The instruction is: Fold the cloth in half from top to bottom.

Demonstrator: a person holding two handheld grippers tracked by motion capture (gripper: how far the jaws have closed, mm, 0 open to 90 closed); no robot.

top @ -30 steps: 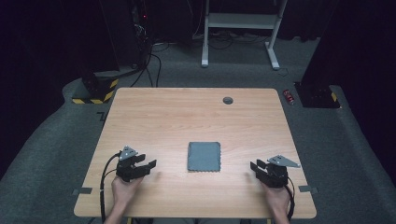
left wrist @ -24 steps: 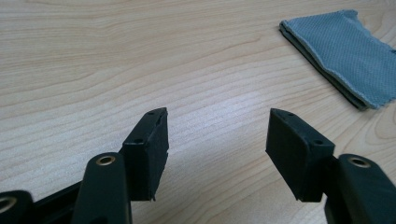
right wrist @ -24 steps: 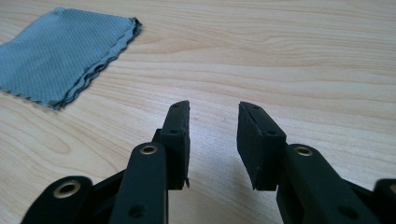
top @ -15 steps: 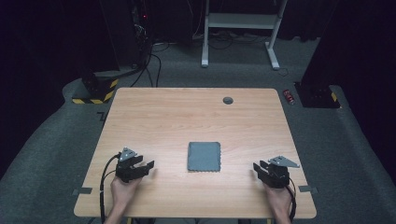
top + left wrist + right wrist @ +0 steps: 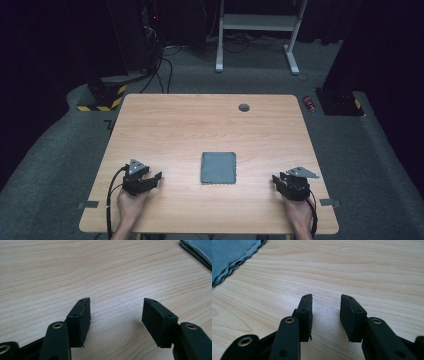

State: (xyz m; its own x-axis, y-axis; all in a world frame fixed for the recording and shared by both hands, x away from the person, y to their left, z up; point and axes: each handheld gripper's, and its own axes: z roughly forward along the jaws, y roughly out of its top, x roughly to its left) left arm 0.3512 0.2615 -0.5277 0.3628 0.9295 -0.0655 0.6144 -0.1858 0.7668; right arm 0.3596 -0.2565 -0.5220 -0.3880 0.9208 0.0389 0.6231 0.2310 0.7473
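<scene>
A folded grey cloth with a scalloped near edge (image 5: pixel 218 167) lies flat at the middle of the light wooden table (image 5: pixel 200 125), between the two hands. The left gripper (image 5: pixel 150 179) rests at the near left, jaws wide and empty. The right gripper (image 5: pixel 277 179), near right, has just been opening and stands moderately apart, empty. To grasp well, approach low from each side and pinch only the top layer at a corner.
</scene>
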